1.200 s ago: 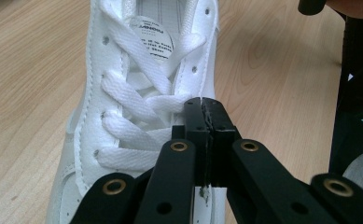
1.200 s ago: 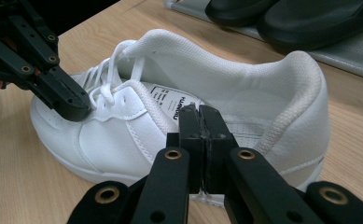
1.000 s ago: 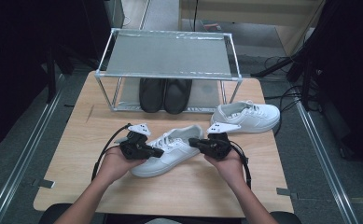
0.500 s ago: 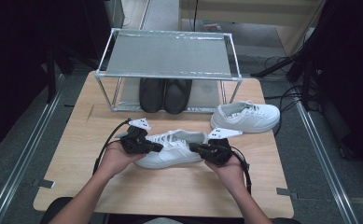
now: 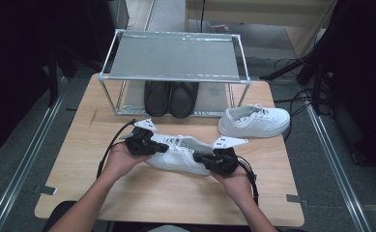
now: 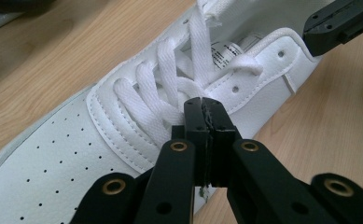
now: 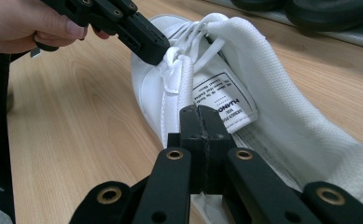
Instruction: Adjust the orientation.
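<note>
1. A white sneaker (image 5: 178, 153) lies on the wooden table (image 5: 94, 193), near the person's edge and in front of the metal shoe rack (image 5: 175, 57). In the high view its toe points left and its heel right.
2. The left gripper (image 5: 162, 146) comes at the sneaker from the toe side. In the left gripper view its 2 jaws are pressed flat together, and their tips rest on the laces (image 6: 170, 88) at the middle of the lacing.
3. Whether a strand of lace is caught between those closed tips is hard to make out; the tips may only be touching the laces.
4. The right gripper (image 5: 198, 157) comes from the heel side. In the right gripper view its 2 jaws are also pressed together, with their tips at the edge of the shoe's opening, just beside the printed label (image 7: 223, 100) on the inside of the tongue.
5. That view also has the left gripper's tip against the knot of laces at the top of the tongue, with the person's left hand (image 7: 27, 23) behind it.
6. A 2nd white sneaker (image 5: 254, 121) stands well apart to the right, near the rack's right leg.
7. 2 black shoes (image 5: 171, 98) sit side by side on the rack's lower level.
</note>
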`<state>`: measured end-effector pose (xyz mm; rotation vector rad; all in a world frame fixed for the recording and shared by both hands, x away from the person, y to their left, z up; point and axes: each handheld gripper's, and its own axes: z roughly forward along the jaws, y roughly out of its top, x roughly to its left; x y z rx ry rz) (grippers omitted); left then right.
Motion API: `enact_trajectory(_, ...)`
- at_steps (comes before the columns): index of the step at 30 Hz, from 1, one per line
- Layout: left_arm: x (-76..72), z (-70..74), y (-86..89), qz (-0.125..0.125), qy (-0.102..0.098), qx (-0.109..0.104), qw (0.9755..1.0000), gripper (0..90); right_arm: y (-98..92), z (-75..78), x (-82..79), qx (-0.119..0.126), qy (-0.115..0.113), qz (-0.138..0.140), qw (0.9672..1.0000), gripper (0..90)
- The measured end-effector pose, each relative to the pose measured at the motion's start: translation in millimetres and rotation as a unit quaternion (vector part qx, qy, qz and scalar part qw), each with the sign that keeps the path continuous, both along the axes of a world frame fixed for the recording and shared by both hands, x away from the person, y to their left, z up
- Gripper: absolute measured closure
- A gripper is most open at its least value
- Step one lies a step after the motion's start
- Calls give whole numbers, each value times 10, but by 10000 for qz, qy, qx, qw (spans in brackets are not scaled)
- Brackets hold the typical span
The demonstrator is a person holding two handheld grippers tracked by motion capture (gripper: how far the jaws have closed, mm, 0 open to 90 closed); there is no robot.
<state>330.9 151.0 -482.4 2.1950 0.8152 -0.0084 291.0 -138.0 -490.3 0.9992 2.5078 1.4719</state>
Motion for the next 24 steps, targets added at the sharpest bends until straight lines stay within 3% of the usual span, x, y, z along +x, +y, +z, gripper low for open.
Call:
enact_trajectory(5,-43,32,48,59,62,-146,9999,891,-52,62,52,-5,-29,-71,10000,900)
enact_trajectory(13,-206,44,80,111,43,-64,9999,877,-208,151,245,58,-94,-246,9996,900)
enact_trajectory(20,-288,-9,149,253,98,10,9996,883,-240,158,426,-56,-125,-301,9995,900)
enact_trajectory(24,-302,-45,194,368,144,34,9992,883,-230,107,532,-117,-1,-321,9994,900)
